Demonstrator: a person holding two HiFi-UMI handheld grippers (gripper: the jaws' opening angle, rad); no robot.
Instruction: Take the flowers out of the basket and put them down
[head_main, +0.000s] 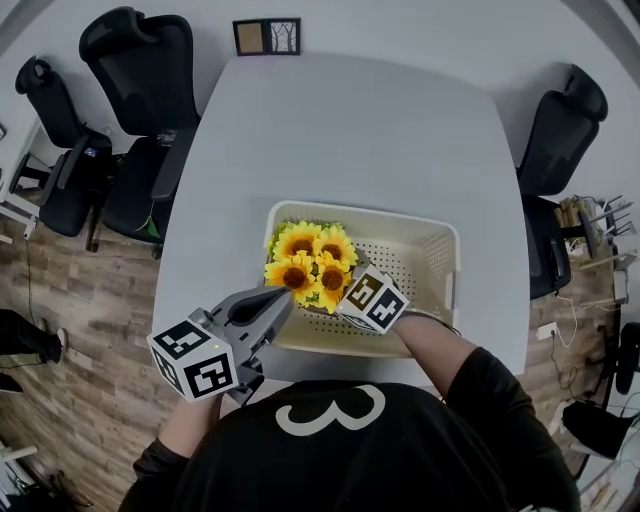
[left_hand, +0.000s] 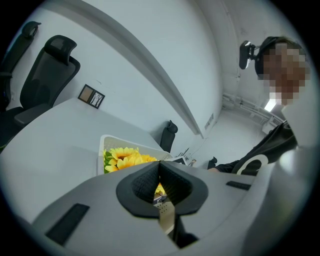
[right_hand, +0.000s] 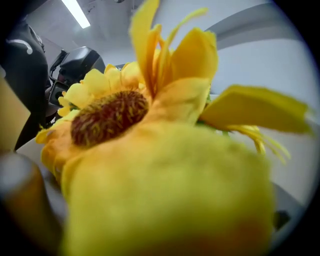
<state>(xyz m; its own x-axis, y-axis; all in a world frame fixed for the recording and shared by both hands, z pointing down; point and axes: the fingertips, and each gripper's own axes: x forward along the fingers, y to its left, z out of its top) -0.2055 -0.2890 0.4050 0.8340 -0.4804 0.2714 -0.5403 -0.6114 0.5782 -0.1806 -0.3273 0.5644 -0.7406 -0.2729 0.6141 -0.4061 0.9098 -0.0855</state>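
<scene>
A bunch of yellow sunflowers (head_main: 312, 262) sits in the left end of a cream perforated basket (head_main: 440, 232) on the white table (head_main: 360, 130). My right gripper (head_main: 358, 290) reaches into the basket from the near side, its tips buried under the blooms. The right gripper view is filled by blurred petals and one brown-centred sunflower (right_hand: 110, 115), so its jaws are hidden. My left gripper (head_main: 288, 293) hangs over the basket's near left corner, jaws closed tip to tip with nothing between them (left_hand: 159, 164). From there the sunflowers (left_hand: 125, 157) and basket rim (left_hand: 102, 150) show just beyond.
Black office chairs stand at the table's far left (head_main: 140, 60) and right (head_main: 565, 120). A small picture frame (head_main: 266, 36) lies at the far table edge. Bare tabletop stretches beyond the basket and to its left. Wooden floor lies on the left.
</scene>
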